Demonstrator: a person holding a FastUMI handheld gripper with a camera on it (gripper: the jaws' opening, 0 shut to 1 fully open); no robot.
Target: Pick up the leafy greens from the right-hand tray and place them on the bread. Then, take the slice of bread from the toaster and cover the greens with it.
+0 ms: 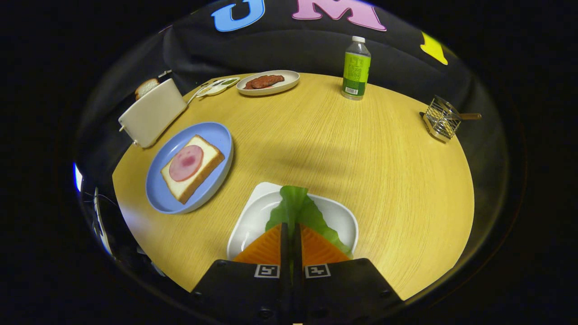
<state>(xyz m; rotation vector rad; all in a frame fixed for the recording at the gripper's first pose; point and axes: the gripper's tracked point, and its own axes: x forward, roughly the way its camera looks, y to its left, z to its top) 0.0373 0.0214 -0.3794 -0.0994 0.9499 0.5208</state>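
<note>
1. The gripper (291,232) has its fingers pressed together on the greens (295,212); the leaf sticks out ahead of the tips and along the right finger's outer side.
2. The white tray (253,216) sits on the table (361,171) under the fingers. The leaf lies over its middle and right part; whether the leaf still touches the tray cannot be told. The rest of the tray is bare.
3. The blue plate (189,167) lies ahead and to the left of the tray, near it but apart. On it is a square slice of bread (193,169) with a round slice of ham (186,162) on top.
4. The toaster (152,113) stands just beyond the blue plate at the table's left edge. One toast slice (146,87) pokes up out of its slot.
5. An oval plate (268,82) at the far edge holds a piece of reddish-brown meat (264,81). A small dish (216,86) with something green in it lies just left of it.
6. A bottle (356,67) stands upright at the far edge, right of the oval plate.
7. A wire rack (442,118) with a wooden-handled tool in it sits at the far right edge.
</note>
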